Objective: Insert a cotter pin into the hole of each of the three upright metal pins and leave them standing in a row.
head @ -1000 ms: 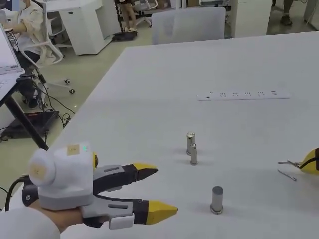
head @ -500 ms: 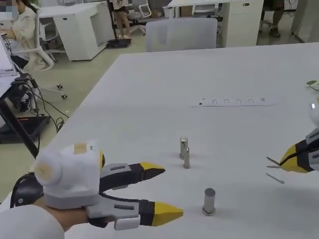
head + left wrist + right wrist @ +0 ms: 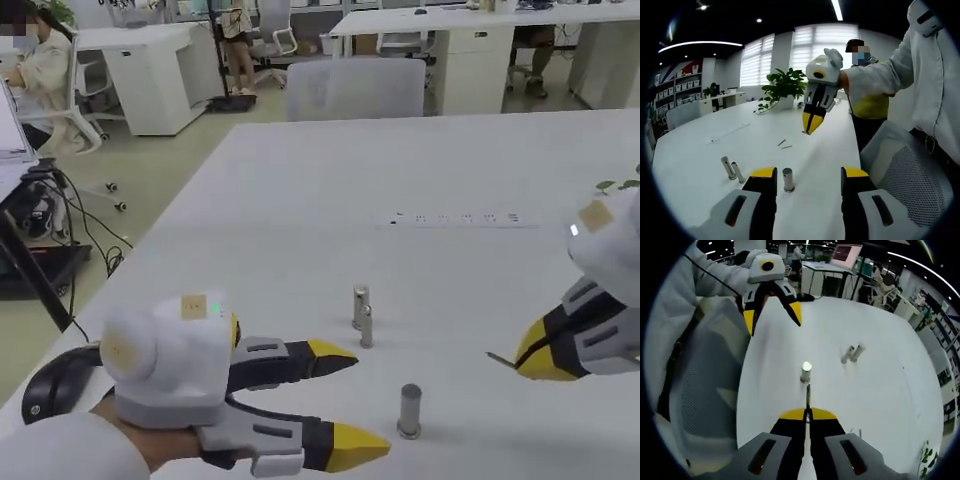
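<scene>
Surface: white table (image 3: 300,200), broad and mostly bare; a power strip (image 3: 455,218) lies toward its far side.
Room: office desks and a grey chair (image 3: 355,88) stand past the far edge.
Edges: the table's left edge runs diagonally, close beside the left gripper (image 3: 367,402).
Open room: bare tabletop between the grippers.
Metal pins: back pin (image 3: 360,303) and front pin (image 3: 367,326) upright, just beside each other; single pin (image 3: 410,410) stands apart, nearer.
Left gripper: jaws wide apart, empty.
Right gripper (image 3: 522,360): clamped on a cotter pin (image 3: 498,357) jutting from its tips.
Loose cotter pins (image 3: 784,144): flat on the table.
</scene>
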`<state>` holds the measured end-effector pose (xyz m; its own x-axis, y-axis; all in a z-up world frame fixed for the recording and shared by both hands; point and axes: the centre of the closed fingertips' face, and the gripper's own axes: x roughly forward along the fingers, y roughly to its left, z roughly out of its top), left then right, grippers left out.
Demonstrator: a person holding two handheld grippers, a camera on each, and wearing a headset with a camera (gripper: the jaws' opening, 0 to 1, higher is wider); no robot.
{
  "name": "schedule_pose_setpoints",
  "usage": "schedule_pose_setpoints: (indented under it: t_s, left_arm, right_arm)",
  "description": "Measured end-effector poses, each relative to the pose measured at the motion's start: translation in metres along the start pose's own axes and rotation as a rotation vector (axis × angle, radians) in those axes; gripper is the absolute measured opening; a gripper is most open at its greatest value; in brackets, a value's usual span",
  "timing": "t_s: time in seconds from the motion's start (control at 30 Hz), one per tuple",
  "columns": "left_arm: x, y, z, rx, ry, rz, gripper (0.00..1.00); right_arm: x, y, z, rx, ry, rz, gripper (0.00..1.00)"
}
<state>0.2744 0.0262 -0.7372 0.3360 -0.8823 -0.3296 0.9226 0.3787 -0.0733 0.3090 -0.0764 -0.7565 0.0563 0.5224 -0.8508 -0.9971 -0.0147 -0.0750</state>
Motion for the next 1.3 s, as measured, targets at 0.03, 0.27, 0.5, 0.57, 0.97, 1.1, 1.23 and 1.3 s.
schedule_pose_setpoints:
  t_s: [0.03, 0.27, 0.5, 0.57, 0.97, 1.1, 1.23, 1.3]
  left_arm:
    - [0.001, -0.001, 0.001, 0.003, 0.001, -0.004, 0.49]
    - [0.006, -0.008, 0.004, 0.022, 0.002, -0.023, 0.45]
    - [0.013, -0.016, 0.005, 0.053, 0.014, -0.044, 0.37]
    - [0.016, -0.017, 0.004, 0.058, 0.020, -0.053, 0.36]
    - [0.029, -0.025, 0.002, 0.114, 0.055, -0.082, 0.23]
    - [0.030, -0.023, 0.002, 0.125, 0.058, -0.072, 0.18]
    - [0.030, -0.025, 0.000, 0.136, 0.074, -0.070, 0.11]
    - [0.030, -0.025, -0.001, 0.143, 0.082, -0.069, 0.10]
  right_arm:
    - [0.001, 0.003, 0.002, -0.003, 0.000, 0.005, 0.02]
    - [0.008, 0.024, 0.018, -0.039, 0.010, 0.050, 0.02]
    - [0.018, 0.038, 0.033, -0.079, 0.021, 0.094, 0.02]
    - [0.022, 0.040, 0.036, -0.095, 0.028, 0.104, 0.02]
    - [0.034, 0.046, 0.050, -0.136, 0.056, 0.141, 0.02]
    - [0.035, 0.048, 0.052, -0.149, 0.070, 0.155, 0.02]
    - [0.037, 0.049, 0.054, -0.159, 0.076, 0.160, 0.02]
    - [0.038, 0.050, 0.055, -0.165, 0.080, 0.162, 0.02]
